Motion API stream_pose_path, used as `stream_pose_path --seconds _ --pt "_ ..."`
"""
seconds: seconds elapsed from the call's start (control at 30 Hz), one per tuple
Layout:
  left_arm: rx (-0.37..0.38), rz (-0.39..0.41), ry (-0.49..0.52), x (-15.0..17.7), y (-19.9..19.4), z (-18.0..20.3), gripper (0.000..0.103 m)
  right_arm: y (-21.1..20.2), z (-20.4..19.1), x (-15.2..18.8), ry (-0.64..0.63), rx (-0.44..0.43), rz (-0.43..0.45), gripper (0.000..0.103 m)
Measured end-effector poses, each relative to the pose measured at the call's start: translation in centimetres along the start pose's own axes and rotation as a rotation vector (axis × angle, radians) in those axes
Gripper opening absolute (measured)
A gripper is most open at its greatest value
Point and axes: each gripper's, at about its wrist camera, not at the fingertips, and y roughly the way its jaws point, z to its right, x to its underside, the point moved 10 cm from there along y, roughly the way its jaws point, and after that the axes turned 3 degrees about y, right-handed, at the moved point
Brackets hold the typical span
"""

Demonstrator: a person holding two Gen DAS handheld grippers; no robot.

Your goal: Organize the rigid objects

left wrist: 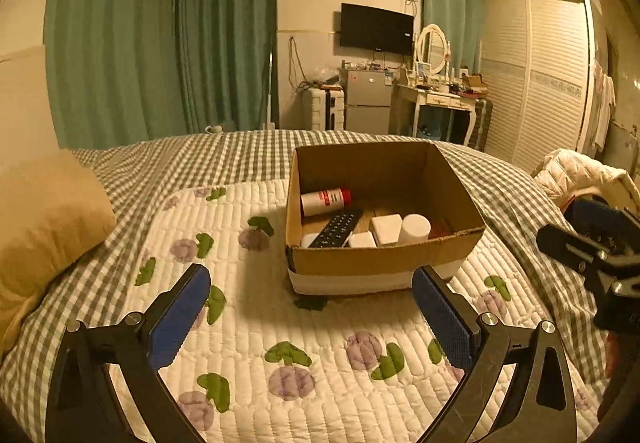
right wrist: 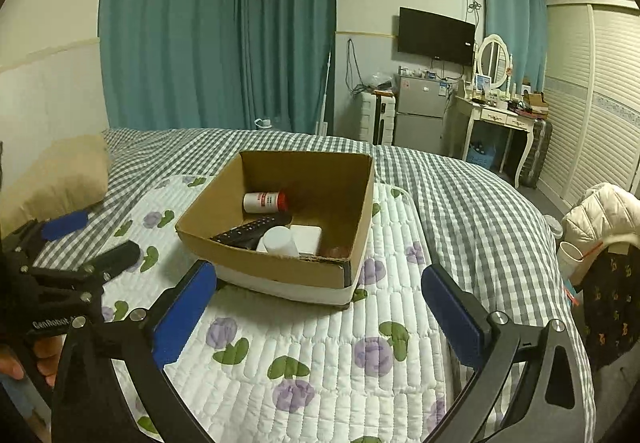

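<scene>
An open cardboard box (left wrist: 384, 261) (right wrist: 280, 267) stands on a white quilted mat on the bed. Inside lie a white bottle with a red cap (left wrist: 325, 201) (right wrist: 265, 201), a black remote (left wrist: 337, 227) (right wrist: 250, 230), a white cylinder (left wrist: 415, 229) (right wrist: 279, 239) and white rectangular blocks (left wrist: 385, 227) (right wrist: 308, 237). My left gripper (left wrist: 312, 317) is open and empty, just short of the box's near side. My right gripper (right wrist: 320, 317) is open and empty, also near the box front. Each gripper shows in the other's view, the right one (left wrist: 592, 243) at the right edge and the left one (right wrist: 72, 243) at the left edge.
The floral mat (left wrist: 320, 363) (right wrist: 320, 355) lies on a grey checked bedspread (left wrist: 224, 159) (right wrist: 472, 211). A tan pillow (left wrist: 44, 219) (right wrist: 60, 175) lies at the left. A white jacket (left wrist: 580, 175) (right wrist: 600, 215) hangs at the right. Beyond the bed stand a fridge, dressing table and wardrobe.
</scene>
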Motion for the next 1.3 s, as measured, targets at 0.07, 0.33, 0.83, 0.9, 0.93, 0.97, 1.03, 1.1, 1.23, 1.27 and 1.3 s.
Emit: stream_pose_path --seconds 0.07,0.33,0.83,0.9,0.93,0.97,1.03,1.1,1.23,1.27,1.3 --pt "-0.003 0.0 0.004 0.2 -0.1 0.0 0.103 0.0 -0.2 -0.1 0.004 0.002 0.006 0.103" --pt "0.004 -0.024 0.007 0.9 -0.3 0.3 0.103 -0.7 -1.1 -0.7 -0.008 0.006 0.022 0.103" --pt "-0.003 -0.067 -0.014 1.4 0.3 -0.6 0.103 0.0 -0.1 0.5 0.028 0.036 -0.024 0.103" --pt "0.004 -0.067 -0.018 1.5 0.4 -0.6 0.103 0.0 -0.1 0.4 0.028 0.038 -0.023 0.103" --pt "0.004 -0.069 -0.016 1.5 0.4 -0.6 0.103 0.0 -0.1 0.3 0.026 0.039 -0.02 0.103" --pt "-0.001 -0.069 -0.011 1.5 0.5 -0.6 0.103 0.0 -0.1 0.3 0.023 0.041 -0.017 0.103" --pt "-0.008 -0.061 0.001 1.3 0.4 -0.5 0.103 0.1 -0.1 0.4 0.015 0.045 -0.018 0.103" --pt "-0.005 -0.056 0.009 1.3 0.3 -0.3 0.103 0.3 0.0 0.5 0.018 0.045 -0.03 0.103" --pt "0.0 -0.053 0.016 1.4 0.1 0.0 0.103 0.4 -0.2 0.6 0.02 0.044 -0.037 0.103" --pt "0.0 -0.052 0.017 1.4 0.1 0.0 0.103 0.4 -0.2 0.5 0.018 0.043 -0.035 0.103" --pt "0.002 -0.053 0.017 1.4 0.1 0.1 0.103 0.3 -0.3 0.5 0.016 0.043 -0.034 0.103"
